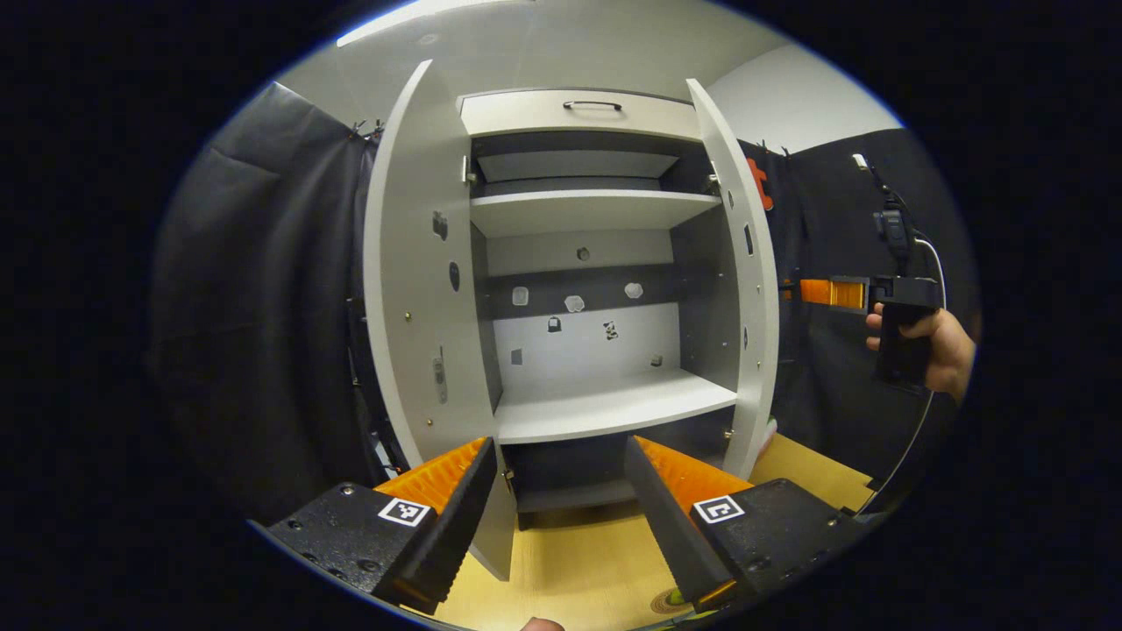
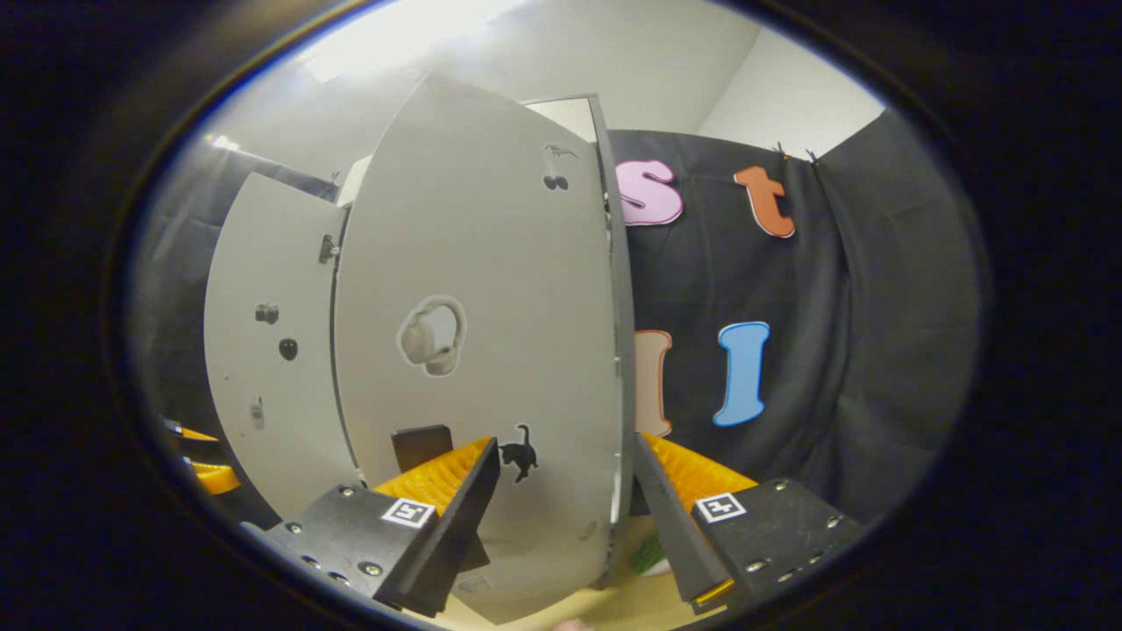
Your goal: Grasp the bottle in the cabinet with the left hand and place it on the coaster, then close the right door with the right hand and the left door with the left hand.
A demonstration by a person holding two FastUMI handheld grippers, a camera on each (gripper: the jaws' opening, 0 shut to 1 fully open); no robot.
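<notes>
The white cabinet stands with both doors swung wide and its shelves bare. My left gripper is open in front of the lower shelf, with nothing between its fingers. The right door hangs open, and its outer face is close ahead in the right gripper view. My right gripper is open, with the door's free edge standing between its fingers. A hand holds that right gripper just outside the door. A small green and white thing sits low by the door's foot; I cannot tell whether it is the bottle.
The left door stands open toward me at the left. A wooden tabletop lies under the cabinet. A round brown disc peeks out under my left gripper's right finger. Black cloth walls close in both sides.
</notes>
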